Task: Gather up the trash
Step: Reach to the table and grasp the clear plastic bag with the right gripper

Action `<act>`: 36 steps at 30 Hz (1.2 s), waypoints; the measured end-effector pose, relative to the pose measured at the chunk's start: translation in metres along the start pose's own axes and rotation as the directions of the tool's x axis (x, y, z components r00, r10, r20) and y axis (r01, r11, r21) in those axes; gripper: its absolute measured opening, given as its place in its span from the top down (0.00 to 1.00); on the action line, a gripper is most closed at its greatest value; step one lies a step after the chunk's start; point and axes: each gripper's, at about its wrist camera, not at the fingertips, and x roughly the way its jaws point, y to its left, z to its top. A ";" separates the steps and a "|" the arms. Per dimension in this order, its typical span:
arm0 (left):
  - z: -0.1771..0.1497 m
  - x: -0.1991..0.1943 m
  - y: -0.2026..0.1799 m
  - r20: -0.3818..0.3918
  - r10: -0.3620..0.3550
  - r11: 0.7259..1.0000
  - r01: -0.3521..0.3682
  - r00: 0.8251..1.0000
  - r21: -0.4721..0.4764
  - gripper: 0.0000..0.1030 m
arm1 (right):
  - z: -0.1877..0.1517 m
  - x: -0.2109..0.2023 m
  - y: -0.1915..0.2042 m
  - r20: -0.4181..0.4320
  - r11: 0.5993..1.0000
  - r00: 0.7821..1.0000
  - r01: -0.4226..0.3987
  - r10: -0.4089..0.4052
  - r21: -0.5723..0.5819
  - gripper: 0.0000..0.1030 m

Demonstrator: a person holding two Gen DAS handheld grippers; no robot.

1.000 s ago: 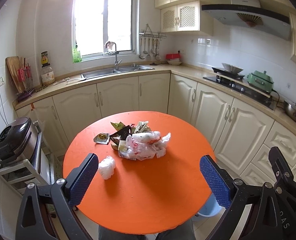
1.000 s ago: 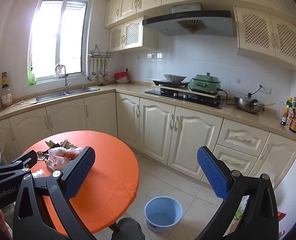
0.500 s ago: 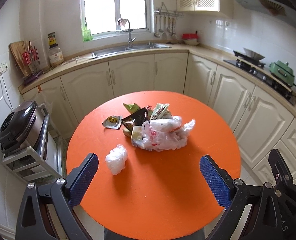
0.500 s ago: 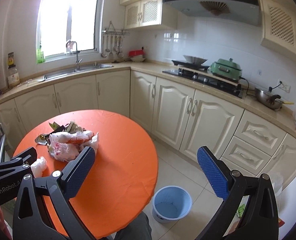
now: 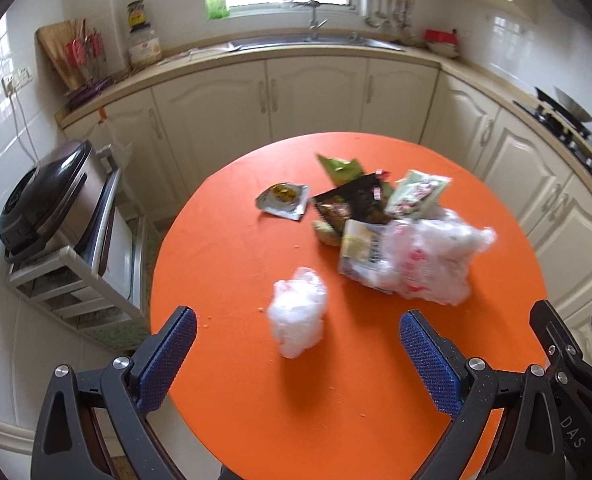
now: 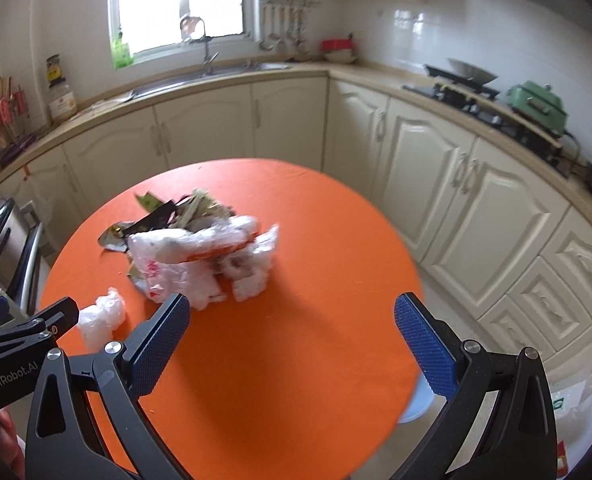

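A round orange table [image 5: 256, 380] [image 6: 316, 360] carries a heap of trash: a crumpled plastic bag with red print [image 5: 424, 264] [image 6: 200, 260], dark and green snack wrappers [image 5: 356, 200] [image 6: 164, 214], and a silver foil packet [image 5: 284, 200]. A small white plastic wad [image 5: 298, 312] [image 6: 100, 316] lies apart, nearer me. My left gripper [image 5: 298, 354] hovers open just short of the wad, nothing between its fingers. My right gripper [image 6: 292, 344] stands open above the table's near side, right of the heap.
A light blue bucket [image 6: 418, 400] peeks out on the floor beyond the table's right edge. A rice cooker [image 5: 44, 200] sits on a rack left of the table. Cream cabinets and a counter with a sink [image 5: 312, 42] and a stove [image 6: 464, 88] ring the room.
Both grippers have moved forward and tilted down over the table. The trash heap and white wad now appear much closer. Jaws have stayed open.
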 end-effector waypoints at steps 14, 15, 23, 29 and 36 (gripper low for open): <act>0.016 0.106 0.065 -0.127 -0.031 0.991 0.014 0.991 -0.133 0.03 | 0.011 0.112 0.063 -0.229 0.975 0.948 -0.216 0.221 0.045 0.05; 0.017 0.112 0.068 -0.135 -0.037 0.990 0.017 0.990 -0.140 0.03 | 0.011 0.116 0.064 -0.230 0.974 0.947 -0.220 0.226 0.053 0.16; 0.020 0.128 0.066 -0.145 -0.090 0.987 0.069 0.985 -0.144 0.03 | 0.011 0.114 0.071 -0.224 0.943 0.916 -0.323 0.332 0.077 0.65; 0.014 0.134 0.049 -0.175 -0.137 0.987 0.119 0.975 -0.112 0.03 | 0.005 0.093 0.058 -0.206 0.937 0.914 -0.341 0.349 0.075 0.75; 0.006 0.161 0.036 -0.257 -0.169 0.982 0.142 0.951 -0.121 0.07 | -0.003 0.071 0.042 -0.213 0.950 0.926 -0.307 0.313 0.062 0.76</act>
